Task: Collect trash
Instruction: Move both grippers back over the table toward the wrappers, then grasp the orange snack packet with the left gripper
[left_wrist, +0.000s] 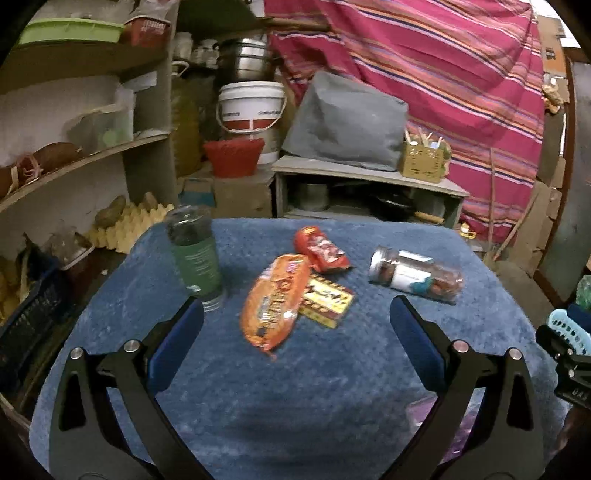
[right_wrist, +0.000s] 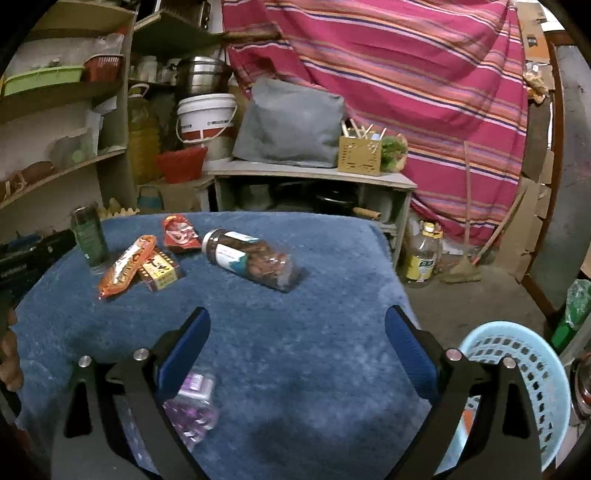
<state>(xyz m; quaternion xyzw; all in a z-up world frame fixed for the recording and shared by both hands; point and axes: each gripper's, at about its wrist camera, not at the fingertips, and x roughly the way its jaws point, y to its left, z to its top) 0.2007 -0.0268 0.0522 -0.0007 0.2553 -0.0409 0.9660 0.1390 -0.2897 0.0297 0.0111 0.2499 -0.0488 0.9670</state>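
Note:
On the blue cloth-covered table lie an orange snack wrapper, a yellow box, a red packet and a clear jar on its side. A green bottle stands at the left. My left gripper is open above the cloth, short of the wrapper, holding nothing. My right gripper is open wide and empty, with the jar ahead of it. A purple packet lies under its left finger. The wrapper, box and red packet sit far left.
A light blue perforated basket stands off the table's right edge. Shelves line the left wall. Behind the table are a low grey cabinet, a white bucket and a striped curtain. A hand shows at the left edge.

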